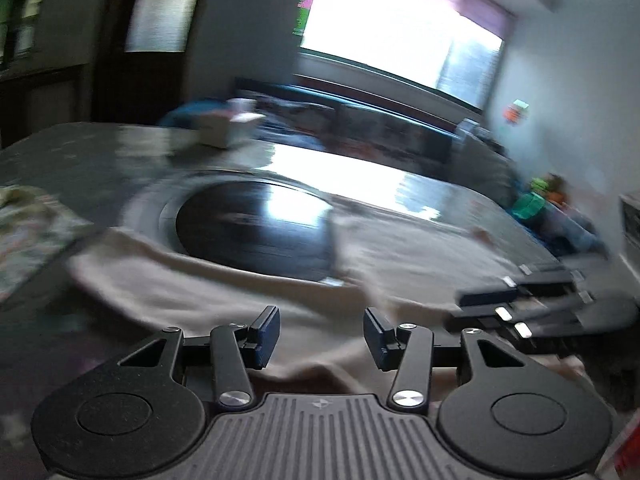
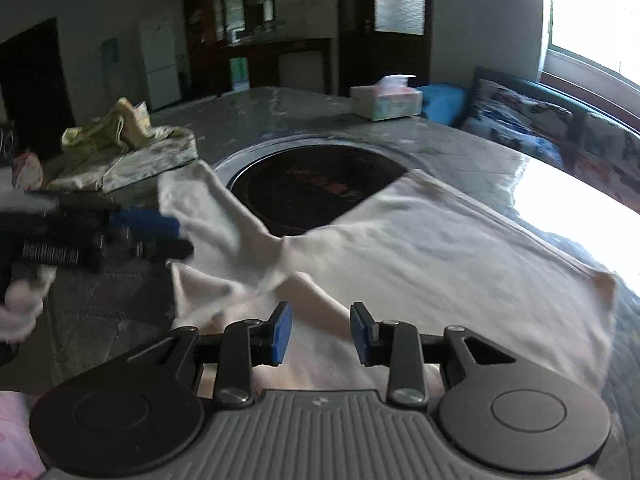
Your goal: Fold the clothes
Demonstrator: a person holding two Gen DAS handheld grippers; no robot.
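A white garment (image 2: 420, 248) lies spread on the grey table (image 2: 304, 116), partly over a round black hob (image 2: 320, 188). It also shows in the left wrist view (image 1: 224, 292), blurred. My right gripper (image 2: 320, 336) is open and empty, low over the garment's near edge. My left gripper (image 1: 322, 338) is open and empty above the cloth. The left gripper also appears in the right wrist view (image 2: 160, 232) at the garment's left sleeve. The right gripper shows in the left wrist view (image 1: 516, 304) at the right.
A folded patterned cloth pile (image 2: 132, 148) sits at the table's left. A tissue box (image 2: 386, 98) stands at the far edge. A sofa with patterned cushions (image 2: 528, 128) runs under a bright window. A white-gloved hand (image 2: 20, 308) is at the left.
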